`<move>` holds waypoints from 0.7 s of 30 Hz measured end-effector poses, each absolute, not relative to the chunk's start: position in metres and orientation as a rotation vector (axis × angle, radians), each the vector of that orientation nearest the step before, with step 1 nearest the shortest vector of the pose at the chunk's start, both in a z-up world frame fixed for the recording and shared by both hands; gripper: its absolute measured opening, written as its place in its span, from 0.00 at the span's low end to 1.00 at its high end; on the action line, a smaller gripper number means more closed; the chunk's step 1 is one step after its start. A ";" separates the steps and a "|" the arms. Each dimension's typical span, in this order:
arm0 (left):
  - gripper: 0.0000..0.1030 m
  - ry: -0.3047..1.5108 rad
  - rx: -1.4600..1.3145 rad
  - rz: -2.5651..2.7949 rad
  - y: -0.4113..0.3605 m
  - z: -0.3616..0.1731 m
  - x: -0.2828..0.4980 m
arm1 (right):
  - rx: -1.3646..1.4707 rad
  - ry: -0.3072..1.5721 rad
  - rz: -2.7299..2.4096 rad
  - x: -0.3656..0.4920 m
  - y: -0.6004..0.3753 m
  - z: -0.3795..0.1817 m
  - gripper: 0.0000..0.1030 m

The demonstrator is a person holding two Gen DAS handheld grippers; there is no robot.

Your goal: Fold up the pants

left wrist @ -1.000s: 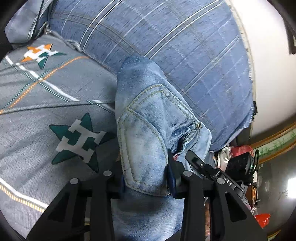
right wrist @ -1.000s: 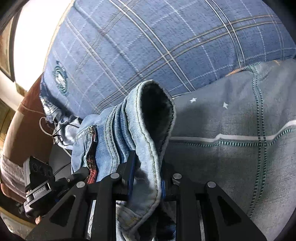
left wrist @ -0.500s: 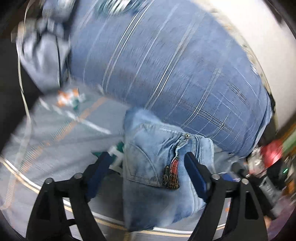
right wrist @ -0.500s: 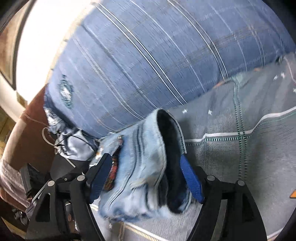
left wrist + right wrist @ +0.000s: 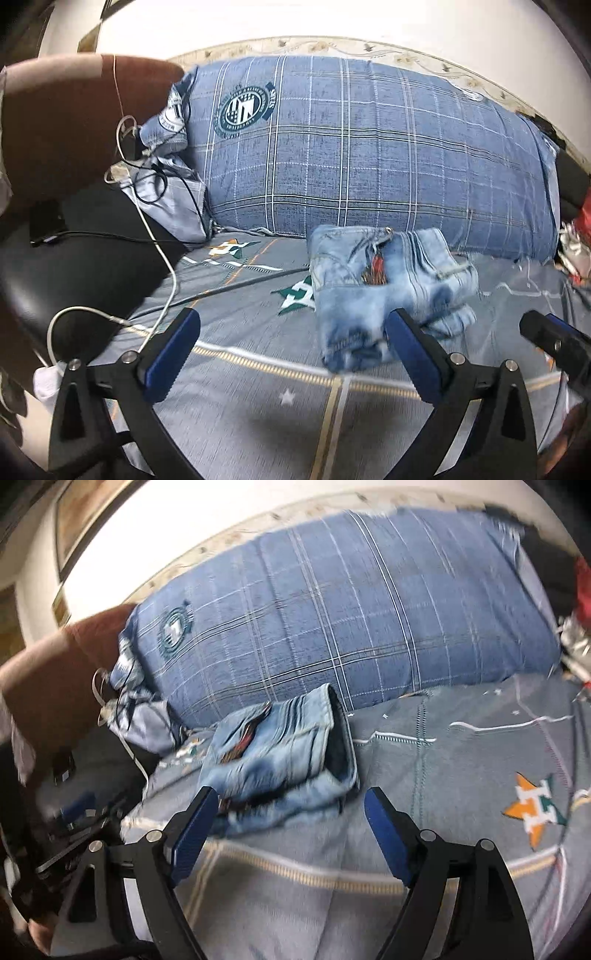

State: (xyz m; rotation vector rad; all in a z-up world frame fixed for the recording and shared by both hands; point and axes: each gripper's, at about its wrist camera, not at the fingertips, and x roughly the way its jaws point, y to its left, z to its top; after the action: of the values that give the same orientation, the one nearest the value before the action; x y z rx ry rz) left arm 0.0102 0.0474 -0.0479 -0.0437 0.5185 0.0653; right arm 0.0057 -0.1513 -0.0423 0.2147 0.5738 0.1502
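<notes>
Folded jeans (image 5: 388,291) lie on the bed (image 5: 258,398), long axis running toward the plaid pillow (image 5: 369,147); both hand-held grippers, left (image 5: 291,341) and right (image 5: 288,819), have just sprung wide, empty.

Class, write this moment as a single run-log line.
stage: release | left gripper: open, empty | right gripper: open, empty | jeans: folded, on bedspread, before pillow

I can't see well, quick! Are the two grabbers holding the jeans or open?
Left gripper: open, jaws just opened, holding nothing.
Right gripper: open, jaws just opened; jeans lie free.
</notes>
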 end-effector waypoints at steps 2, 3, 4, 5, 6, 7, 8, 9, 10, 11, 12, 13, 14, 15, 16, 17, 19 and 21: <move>0.98 0.531 -0.032 0.059 0.046 -0.049 0.001 | 0.195 0.548 0.149 -0.014 -0.143 -0.041 0.80; 0.98 0.538 -0.039 0.046 0.045 -0.049 -0.005 | 0.190 0.534 0.156 -0.023 -0.140 -0.040 0.80; 0.99 0.543 -0.041 0.034 0.043 -0.049 -0.010 | 0.188 0.527 0.161 -0.029 -0.138 -0.037 0.80; 0.99 0.546 -0.034 0.026 0.041 -0.048 -0.015 | 0.188 0.515 0.160 -0.036 -0.138 -0.035 0.80; 0.99 0.548 -0.021 0.020 0.039 -0.048 -0.020 | 0.190 0.508 0.156 -0.039 -0.138 -0.035 0.80; 0.99 0.549 -0.009 0.017 0.037 -0.048 -0.023 | 0.194 0.504 0.154 -0.042 -0.139 -0.034 0.80; 0.99 0.551 0.004 0.020 0.034 -0.049 -0.028 | 0.208 0.504 0.159 -0.044 -0.143 -0.034 0.80; 0.99 0.555 0.008 0.018 0.034 -0.049 -0.030 | 0.222 0.508 0.165 -0.045 -0.145 -0.035 0.81; 0.99 0.560 0.009 0.014 0.032 -0.050 -0.031 | 0.240 0.517 0.170 -0.045 -0.147 -0.036 0.81; 0.99 0.570 0.008 0.011 0.032 -0.051 -0.031 | 0.264 0.529 0.175 -0.043 -0.151 -0.038 0.81; 0.99 0.588 0.004 0.006 0.032 -0.052 -0.029 | 0.280 0.542 0.178 -0.041 -0.153 -0.040 0.81; 0.99 0.605 -0.002 0.001 0.032 -0.054 -0.026 | 0.294 0.554 0.180 -0.040 -0.155 -0.042 0.81; 0.99 0.618 -0.008 -0.003 0.033 -0.055 -0.025 | 0.306 0.566 0.181 -0.038 -0.157 -0.044 0.81; 0.99 0.627 -0.012 -0.008 0.032 -0.056 -0.024 | 0.315 0.576 0.185 -0.038 -0.158 -0.046 0.81; 0.99 0.636 -0.016 -0.012 0.032 -0.057 -0.023 | 0.316 0.582 0.189 -0.037 -0.159 -0.047 0.81; 0.99 0.636 -0.017 -0.011 0.032 -0.057 -0.025 | 0.314 0.586 0.191 -0.036 -0.158 -0.048 0.80; 0.99 0.634 -0.018 -0.009 0.031 -0.058 -0.025 | 0.301 0.585 0.193 -0.036 -0.157 -0.048 0.81; 0.99 0.635 -0.019 -0.010 0.031 -0.058 -0.025 | 0.288 0.583 0.199 -0.036 -0.154 -0.047 0.81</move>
State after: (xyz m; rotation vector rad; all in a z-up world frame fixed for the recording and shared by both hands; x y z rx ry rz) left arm -0.0251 0.0308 -0.0577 -0.0186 0.6347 -0.0102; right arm -0.0364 -0.1541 -0.0474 0.2881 0.5828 0.1995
